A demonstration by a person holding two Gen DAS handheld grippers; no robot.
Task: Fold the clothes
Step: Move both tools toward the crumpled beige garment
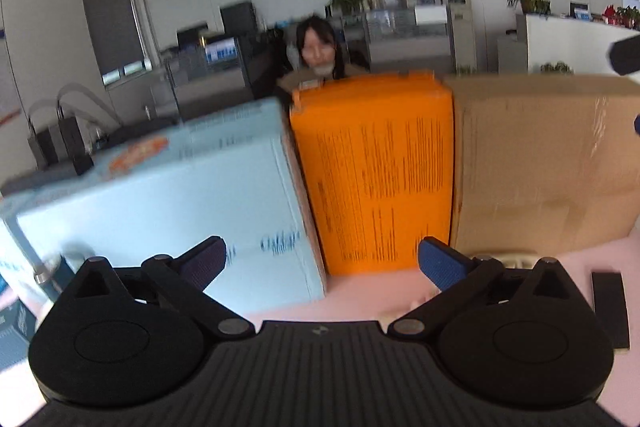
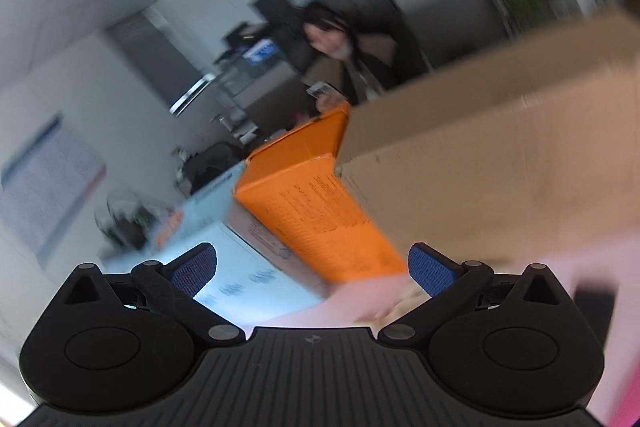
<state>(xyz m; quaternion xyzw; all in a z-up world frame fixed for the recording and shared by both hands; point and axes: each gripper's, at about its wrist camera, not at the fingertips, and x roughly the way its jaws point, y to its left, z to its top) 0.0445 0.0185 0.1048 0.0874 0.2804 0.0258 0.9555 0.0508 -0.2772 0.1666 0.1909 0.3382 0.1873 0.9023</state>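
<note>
— Blue pads on both pairs of tongs, and nothing between them. The left tongs (image 1: 322,261) stand spread wide, empty; the right tongs (image 2: 312,269) are spread just the same, also empty.

— So where is the garment?

— No clothing that I can name shows in either view. Past the left tongs lies a pale pink tabletop (image 1: 372,297); whether that pink is a cloth cover or the bare surface I cannot tell. In the right wrist view a brighter pink patch (image 2: 628,399) sits at the near right edge, too blurred to call.

— And beyond that?

— Three boxes in a row at the far side: a light blue box (image 1: 160,203) on the left, an orange box (image 1: 376,179) touching it in the middle, a brown cardboard box (image 1: 548,163) on the right. A black flat strip (image 1: 610,307) lies on the tabletop near right. A woman (image 1: 318,47) sits behind the boxes.

— What would you advise for the step?

— My judgement: both tongs are aimed too high, at the boxes, and the right view is tilted and smeared. Tip both wrists down until the fabric fills the views, then level the right one. Keep them spread until each brackets a garment edge, pinch two corners on one side together, and lift evenly so the cloth does not twist.

— Any risk?

— Swinging wide could knock the boxes; work on the near side.
</note>
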